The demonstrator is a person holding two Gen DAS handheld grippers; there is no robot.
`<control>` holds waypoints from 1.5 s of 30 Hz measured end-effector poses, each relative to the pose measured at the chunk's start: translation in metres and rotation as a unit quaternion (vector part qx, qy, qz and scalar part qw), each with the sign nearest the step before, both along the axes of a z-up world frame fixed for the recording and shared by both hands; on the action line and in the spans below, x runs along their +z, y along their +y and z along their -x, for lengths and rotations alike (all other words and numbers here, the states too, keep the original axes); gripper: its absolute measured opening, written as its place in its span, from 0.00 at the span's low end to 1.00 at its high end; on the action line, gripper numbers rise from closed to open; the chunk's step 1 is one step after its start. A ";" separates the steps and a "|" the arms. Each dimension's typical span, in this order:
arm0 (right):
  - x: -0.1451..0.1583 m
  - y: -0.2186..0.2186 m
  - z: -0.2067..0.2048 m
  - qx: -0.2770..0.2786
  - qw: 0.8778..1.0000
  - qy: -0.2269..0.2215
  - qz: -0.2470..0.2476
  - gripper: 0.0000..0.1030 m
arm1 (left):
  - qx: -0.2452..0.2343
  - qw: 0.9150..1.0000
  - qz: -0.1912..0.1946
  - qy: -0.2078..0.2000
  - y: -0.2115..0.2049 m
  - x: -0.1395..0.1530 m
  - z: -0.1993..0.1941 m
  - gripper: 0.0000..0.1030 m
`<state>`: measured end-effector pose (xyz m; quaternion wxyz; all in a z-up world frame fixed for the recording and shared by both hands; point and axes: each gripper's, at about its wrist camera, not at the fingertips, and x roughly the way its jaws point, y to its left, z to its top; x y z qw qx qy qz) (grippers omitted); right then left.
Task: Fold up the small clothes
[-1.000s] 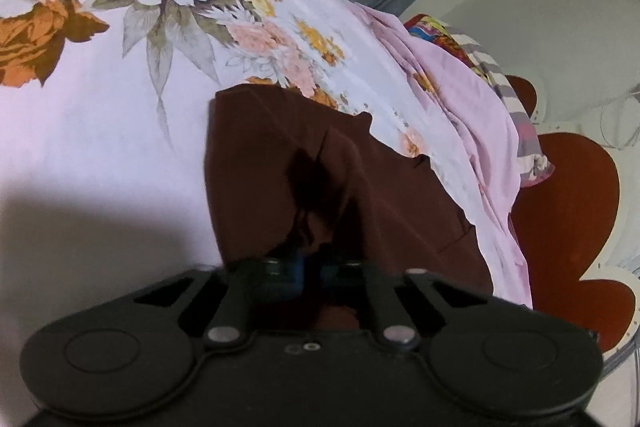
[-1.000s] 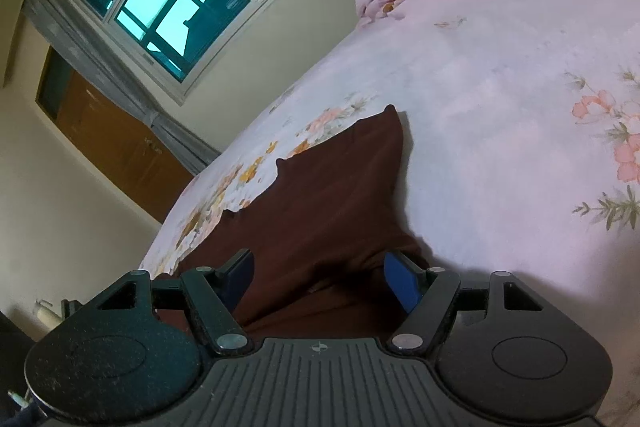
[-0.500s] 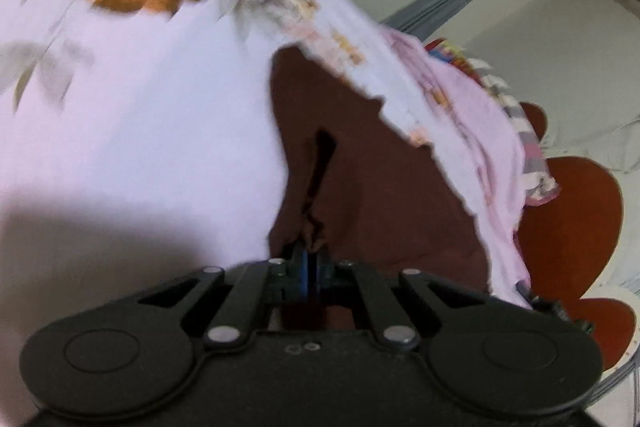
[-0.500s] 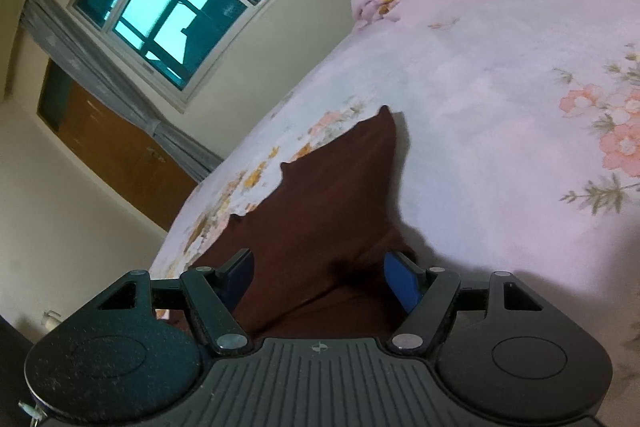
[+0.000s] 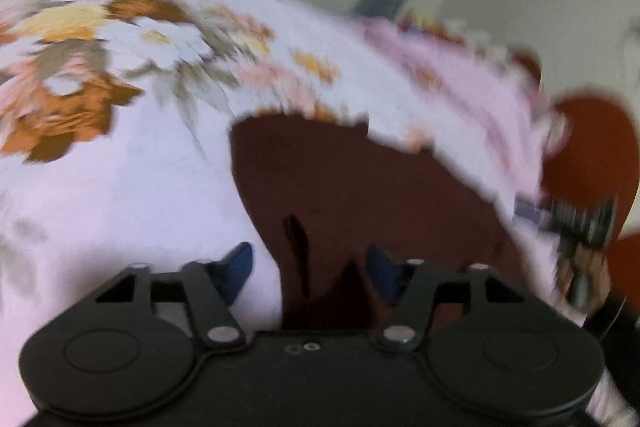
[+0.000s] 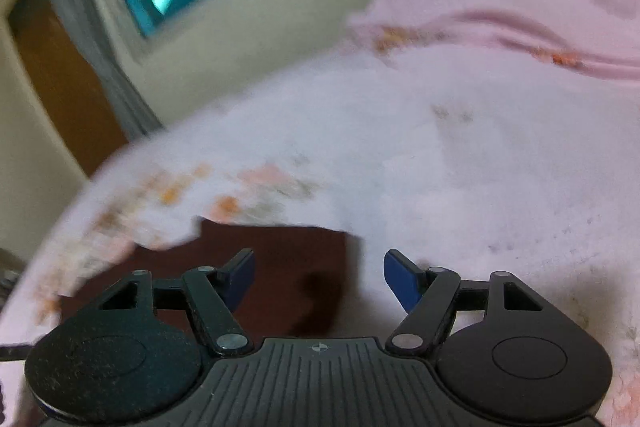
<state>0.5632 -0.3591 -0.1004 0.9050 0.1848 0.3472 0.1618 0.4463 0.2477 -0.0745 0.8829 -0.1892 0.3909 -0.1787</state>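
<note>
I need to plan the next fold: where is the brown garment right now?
The brown garment lies flat on the floral bedsheet, just ahead of both open tools, near the bed's edge.

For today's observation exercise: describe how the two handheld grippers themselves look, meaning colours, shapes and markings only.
Both are black plastic with blue finger pads. The left gripper has a smooth body, two round discs and silver pivot rivets. The right gripper matches, but its centre panel is ribbed, carries a small crosshair mark, and looks dusty.
</note>
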 end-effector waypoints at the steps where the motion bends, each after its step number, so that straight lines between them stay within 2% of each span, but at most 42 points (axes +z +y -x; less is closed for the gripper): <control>1: -0.006 0.003 -0.008 0.000 1.000 0.016 0.009 0.69 | -0.015 1.000 -0.003 0.002 -0.004 -0.002 -0.002 0.42; 2: -0.011 0.006 -0.015 -0.003 0.999 0.026 0.019 0.65 | -0.029 0.999 -0.021 0.004 -0.012 -0.004 -0.004 0.26; 3: -0.015 0.007 -0.019 0.003 0.999 0.028 0.020 0.49 | -0.032 0.999 -0.041 0.002 -0.018 -0.006 -0.005 0.17; 4: -0.019 0.009 -0.023 0.014 0.999 0.035 0.016 0.03 | -0.031 0.999 -0.039 -0.002 -0.020 -0.008 -0.005 0.09; 5: -0.023 0.009 -0.025 0.010 0.999 0.040 0.021 0.02 | -0.026 0.999 -0.031 -0.006 -0.019 -0.008 -0.005 0.08; 9: -0.024 -0.005 -0.013 -0.017 1.000 0.005 -0.006 0.02 | -0.034 0.997 -0.012 -0.062 -0.019 0.008 0.002 0.07; 11: -0.028 -0.018 -0.013 -0.040 0.999 0.004 -0.019 0.00 | -0.028 0.996 -0.009 -0.079 -0.021 0.014 -0.003 0.07; 13: -0.035 -0.029 -0.018 -0.082 0.997 0.018 0.000 0.00 | -0.020 0.997 -0.016 -0.069 -0.025 0.009 -0.024 0.07; 14: -0.040 -0.038 -0.015 -0.095 0.995 0.024 -0.015 0.00 | -0.021 0.998 -0.015 -0.052 -0.025 0.003 -0.030 0.07; 15: -0.040 -0.045 -0.012 -0.093 0.994 0.034 -0.053 0.00 | -0.027 0.999 -0.010 -0.022 -0.025 -0.005 -0.036 0.07; 16: -0.037 -0.050 -0.005 -0.084 0.993 0.035 -0.071 0.00 | -0.035 0.999 -0.020 -0.012 -0.028 -0.008 -0.034 0.10; 17: -0.029 -0.052 0.010 -0.069 0.995 0.025 -0.072 0.02 | -0.033 0.999 -0.033 -0.008 -0.027 -0.007 -0.030 0.17; 18: -0.022 -0.053 0.025 -0.054 0.996 0.015 -0.071 0.04 | -0.024 0.999 -0.036 0.001 -0.024 -0.006 -0.024 0.19; 19: -0.017 -0.053 0.042 -0.033 0.997 0.003 -0.069 0.09 | -0.019 0.999 -0.026 0.001 -0.017 -0.004 -0.013 0.20; 21: -0.009 -0.054 0.072 0.000 0.997 -0.014 -0.075 0.09 | 0.010 1.000 -0.021 -0.013 -0.003 0.001 0.006 0.19; 23: -0.005 -0.050 0.097 0.017 0.996 -0.034 -0.086 0.09 | 0.029 0.999 0.006 -0.031 0.011 0.009 0.018 0.22; 25: -0.004 -0.043 0.107 0.027 0.994 -0.037 -0.103 0.09 | 0.036 0.999 0.012 -0.039 0.013 0.016 0.013 0.25; 26: -0.003 -0.037 0.109 0.034 0.993 -0.040 -0.106 0.09 | 0.034 0.998 0.011 -0.042 0.011 0.019 0.008 0.32; 28: 0.000 -0.023 0.104 0.049 0.993 -0.036 -0.103 0.11 | 0.023 0.999 0.000 -0.047 0.003 0.024 -0.006 0.38; 30: 0.006 -0.013 0.092 0.048 0.993 -0.041 -0.100 0.33 | 0.012 0.998 -0.021 -0.049 -0.006 0.023 -0.014 0.38; 31: 0.010 -0.008 0.086 0.042 0.994 -0.052 -0.086 0.64 | 0.001 0.998 -0.032 -0.052 -0.011 0.024 -0.018 0.38; 32: 0.012 -0.005 0.081 0.038 0.995 -0.060 -0.075 0.78 | -0.009 0.997 -0.051 -0.054 -0.017 0.023 -0.021 0.38; 33: 0.015 -0.004 0.070 0.041 0.994 -0.067 -0.072 0.77 | -0.022 0.995 -0.074 -0.057 -0.023 0.022 -0.026 0.38; 34: 0.017 -0.004 0.059 0.049 0.994 -0.064 -0.069 0.69 | -0.031 0.993 -0.090 -0.065 -0.027 0.022 -0.028 0.35; 35: 0.018 -0.001 0.044 0.055 0.996 -0.051 -0.051 0.53 | -0.037 0.992 -0.100 -0.068 -0.030 0.021 -0.032 0.33; 36: 0.016 0.002 0.029 0.055 0.998 -0.035 -0.027 0.49 | -0.049 0.992 -0.098 -0.065 -0.031 0.019 -0.037 0.31; 40: 0.005 0.004 -0.015 0.065 0.998 0.009 0.007 0.49 | -0.088 0.985 -0.134 -0.061 -0.045 0.012 -0.046 0.31; 43: -0.005 0.013 -0.030 0.058 0.996 0.035 0.052 0.50 | -0.089 0.986 -0.132 -0.057 -0.043 0.006 -0.048 0.17; 45: -0.019 0.011 -0.040 0.046 0.996 0.073 0.037 0.49 | -0.078 0.988 -0.114 -0.066 -0.039 0.008 -0.047 0.13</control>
